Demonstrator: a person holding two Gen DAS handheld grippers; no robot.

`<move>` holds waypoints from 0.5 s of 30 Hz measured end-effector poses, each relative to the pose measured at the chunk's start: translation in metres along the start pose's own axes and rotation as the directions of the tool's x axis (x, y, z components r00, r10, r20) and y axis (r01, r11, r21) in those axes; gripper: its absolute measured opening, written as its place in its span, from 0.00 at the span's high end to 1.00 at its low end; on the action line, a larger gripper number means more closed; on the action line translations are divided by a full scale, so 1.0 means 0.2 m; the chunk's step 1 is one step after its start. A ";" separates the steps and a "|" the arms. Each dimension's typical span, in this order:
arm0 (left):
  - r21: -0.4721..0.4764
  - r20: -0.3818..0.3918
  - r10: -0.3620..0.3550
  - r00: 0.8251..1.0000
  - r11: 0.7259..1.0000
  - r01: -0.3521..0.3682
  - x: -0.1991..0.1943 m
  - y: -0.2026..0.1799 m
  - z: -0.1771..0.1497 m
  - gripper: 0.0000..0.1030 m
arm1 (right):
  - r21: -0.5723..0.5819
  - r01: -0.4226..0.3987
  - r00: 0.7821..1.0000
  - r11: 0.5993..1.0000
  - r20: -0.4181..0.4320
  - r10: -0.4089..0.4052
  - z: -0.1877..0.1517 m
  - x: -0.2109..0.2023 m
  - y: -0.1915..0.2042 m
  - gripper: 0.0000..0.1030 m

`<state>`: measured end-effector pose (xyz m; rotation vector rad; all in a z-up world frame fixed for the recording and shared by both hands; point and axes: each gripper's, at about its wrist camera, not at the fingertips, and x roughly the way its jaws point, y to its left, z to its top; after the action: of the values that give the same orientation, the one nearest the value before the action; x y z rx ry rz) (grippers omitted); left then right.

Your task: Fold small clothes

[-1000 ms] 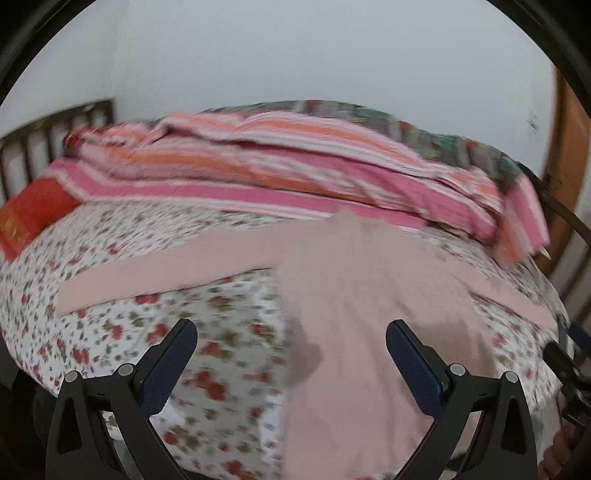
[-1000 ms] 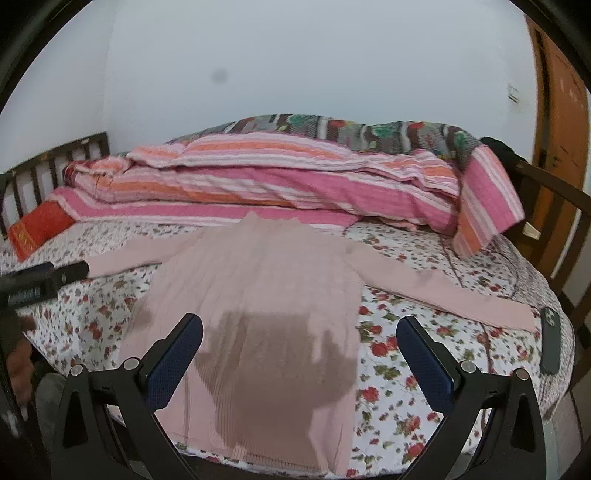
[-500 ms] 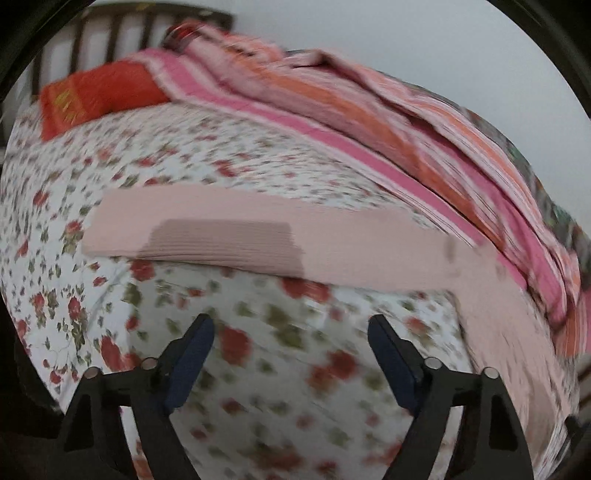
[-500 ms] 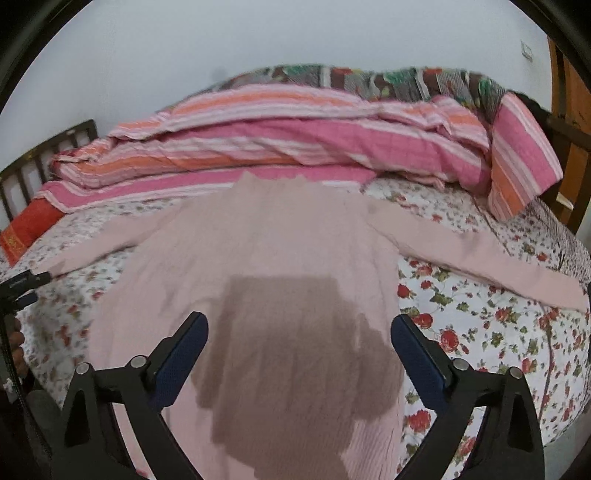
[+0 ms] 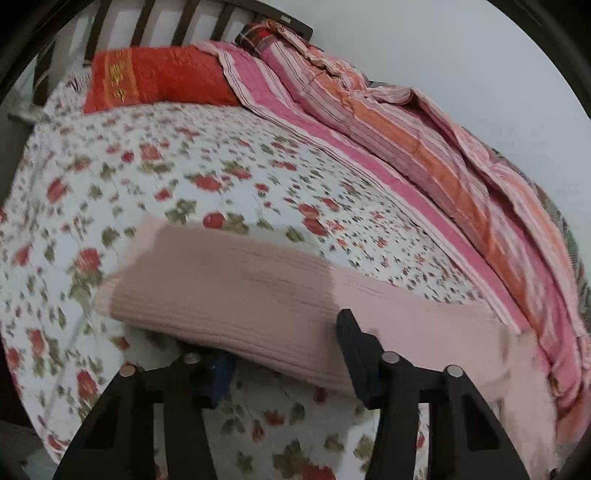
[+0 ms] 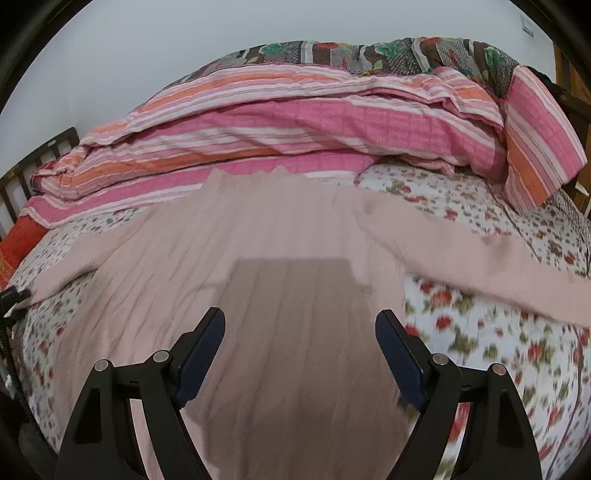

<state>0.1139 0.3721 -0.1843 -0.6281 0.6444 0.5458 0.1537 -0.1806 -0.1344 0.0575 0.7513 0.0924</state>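
Pink ribbed sweater (image 6: 288,258) lies flat, spread out on the bed (image 6: 480,332), body lengthwise toward the bedding pile, both sleeves extended sideways. Right sleeve (image 6: 480,258) runs toward the right edge of the bed. Left sleeve (image 5: 240,288) runs toward the headboard end; its cuff end lies on the floral sheet (image 5: 184,177), partly shadowed.

Left tool (image 5: 284,350): jaws apart, set at the near edge of the left sleeve. The left finger appears to sit under the sleeve edge and is partly hidden by it; the right finger (image 5: 354,354) lies over the fabric. Not closed on the cloth.

Right tool (image 6: 299,347): jaws wide apart, held above the lower body of the sweater, its shadow cast on the fabric. Contact with the cloth cannot be determined.

Surroundings: folded pink and orange striped quilt (image 6: 295,125) along the far edge of the bed, touching the sweater's collar. Red pillow (image 5: 155,77) at the far left corner, against the dark wooden headboard (image 5: 155,22). Patterned blanket (image 6: 388,55) behind the quilt
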 end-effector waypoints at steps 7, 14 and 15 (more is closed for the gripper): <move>0.132 0.071 -0.053 0.996 0.990 0.044 -0.15 -0.21 0.05 0.94 | 0.109 -0.039 0.999 0.993 0.033 0.036 0.05 0.05 -0.18 0.19; 0.322 0.104 -0.183 0.978 0.936 0.141 -0.35 -0.84 0.04 0.94 | 0.206 -0.058 0.998 0.977 0.006 0.058 0.01 0.07 -0.39 0.19; 0.356 0.099 -0.209 0.973 0.921 0.161 -0.37 -0.95 0.02 0.94 | 0.206 -0.051 0.999 0.977 0.017 0.049 0.00 0.05 -0.42 0.19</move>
<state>0.1852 0.2251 -0.0638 -0.3114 0.5291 0.2837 0.1664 -0.2637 -0.1478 0.2747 0.7458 0.0616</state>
